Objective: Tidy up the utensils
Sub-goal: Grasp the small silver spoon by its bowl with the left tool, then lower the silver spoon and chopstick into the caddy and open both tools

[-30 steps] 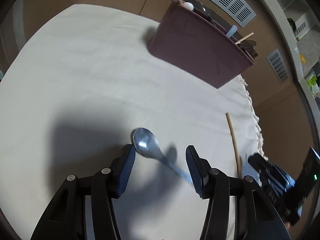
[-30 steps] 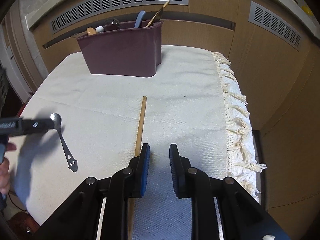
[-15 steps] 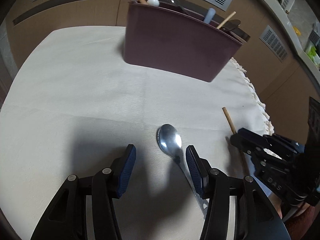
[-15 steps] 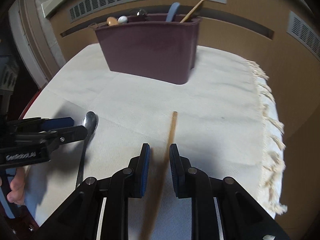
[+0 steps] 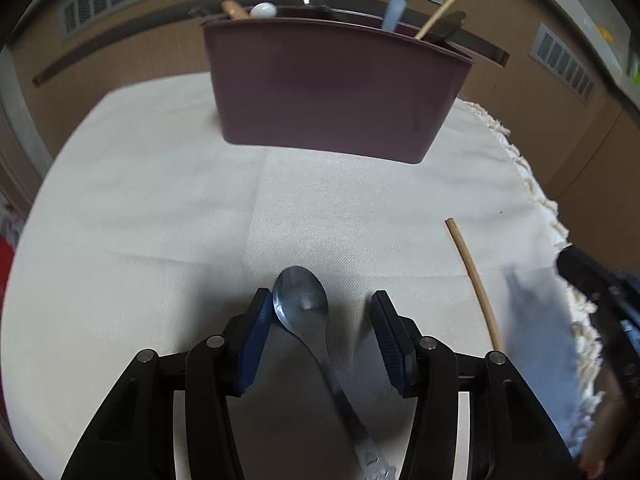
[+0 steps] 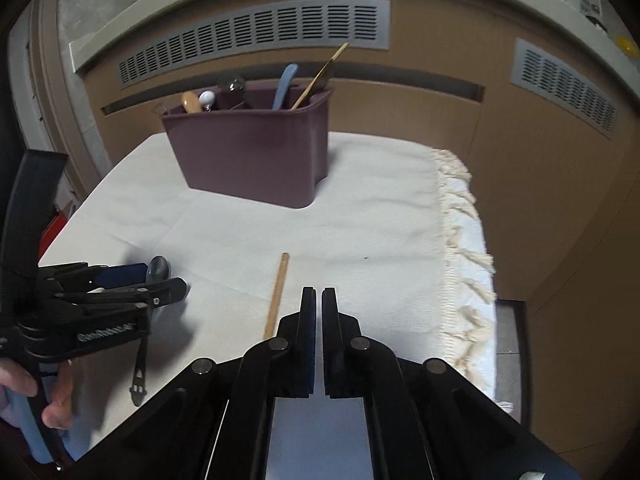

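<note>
A metal spoon [image 5: 306, 312] lies on the cream cloth, its bowl between the fingers of my left gripper [image 5: 320, 312], which is open around it; the bowl sits close to the left finger. The spoon also shows in the right wrist view [image 6: 157, 270], partly hidden by the left gripper [image 6: 152, 284]. A wooden chopstick [image 5: 474, 284] lies to the right; in the right wrist view the chopstick [image 6: 277, 296] lies just left of my right gripper [image 6: 319, 294], which is shut and empty. A maroon utensil holder [image 5: 332, 88] with several utensils stands at the back.
The cream cloth [image 6: 380, 208] has a fringed edge [image 6: 460, 216] on the right, where the table ends. Wooden cabinets with vents [image 6: 256, 36] stand behind the holder. A hand holds the left gripper's handle [image 6: 40, 400].
The left gripper has swung to face the holder and shifted so the spoon bowl lies between its fingers. The right gripper has closed fully and moved to the right of the chopstick.
</note>
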### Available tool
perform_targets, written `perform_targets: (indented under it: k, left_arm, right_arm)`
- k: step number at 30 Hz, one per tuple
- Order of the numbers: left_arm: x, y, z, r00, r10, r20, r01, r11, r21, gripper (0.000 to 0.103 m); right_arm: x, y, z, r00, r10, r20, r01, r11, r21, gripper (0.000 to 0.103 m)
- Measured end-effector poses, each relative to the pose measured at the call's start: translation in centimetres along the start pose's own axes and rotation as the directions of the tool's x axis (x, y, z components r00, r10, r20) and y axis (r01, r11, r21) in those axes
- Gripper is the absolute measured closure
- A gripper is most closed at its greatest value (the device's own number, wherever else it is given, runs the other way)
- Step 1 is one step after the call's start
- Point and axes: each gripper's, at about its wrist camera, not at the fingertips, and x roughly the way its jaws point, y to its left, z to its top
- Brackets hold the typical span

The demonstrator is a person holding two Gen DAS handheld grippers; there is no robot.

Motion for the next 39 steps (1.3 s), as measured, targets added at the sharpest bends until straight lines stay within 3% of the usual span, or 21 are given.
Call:
perform_targets:
  k: [1,3,10,12,18,21,23,26,33,39]
  left_arm:
    - [0.0,-0.2,-0.1,1.000,0.017,0.010,-0.017,1.000,0.012,0.059]
    - [0.0,-0.1,-0.1,1.000,0.015,0.025,-0.016,0.999,0.033,0.074]
    - [-2.8,3.0,-0.9,0.989,-0.137,0.062,0.136,0.991,0.022,0.074]
    - [-3.8,3.9,-1.2,0.983,-0.166,0.076,0.165,0.986,0.024,0.074]
    - [-5.8,5.5,-1.6,0.980,-0.174,0.100,0.172,0.985,0.027,0.074]
    - [-6.3,6.0,-1.5,0.979,-0.168,0.114,0.166,0.986,0.027,0.074]
    - [-6.6,6.3,-1.5,0.978,-0.171,0.115,0.169,0.985,0.029,0.074]
    - [-6.9,6.5,-1.6,0.976,-0.181,0.118,0.178,0.983,0.034,0.074]
    - [-7.3,6.2,-1.4,0.972,-0.199,0.127,0.193,0.979,0.059,0.074]
    - [-8.8,7.0,-0.2,0.957,-0.222,0.186,0.214,0.975,0.064,0.075]
  right_arm:
    - [-0.2,-0.2,0.0,1.000,-0.006,0.007,0.006,1.000,-0.001,0.101]
    - [-0.4,-0.4,0.0,1.000,0.004,0.011,-0.004,1.000,0.000,0.101]
    - [0.9,0.0,-0.2,0.984,0.168,-0.066,-0.169,0.986,0.001,0.092]
    - [1.9,0.4,-0.2,0.982,0.163,-0.094,-0.164,0.986,-0.004,0.085]
    - [5.0,1.6,0.7,0.972,0.175,-0.158,-0.173,0.985,0.023,0.084]
    - [6.5,3.1,1.0,0.974,0.109,-0.198,-0.117,0.993,-0.027,0.086]
    - [6.5,3.9,1.1,0.980,0.063,-0.187,-0.076,0.995,-0.066,0.097]
    - [5.7,4.3,1.1,0.981,0.077,-0.176,-0.090,0.994,-0.063,0.097]
    - [1.4,3.7,2.1,0.996,0.066,-0.054,-0.068,0.997,-0.032,0.098]
    - [-1.0,3.2,3.4,0.996,0.068,0.049,-0.069,0.998,0.015,0.098]
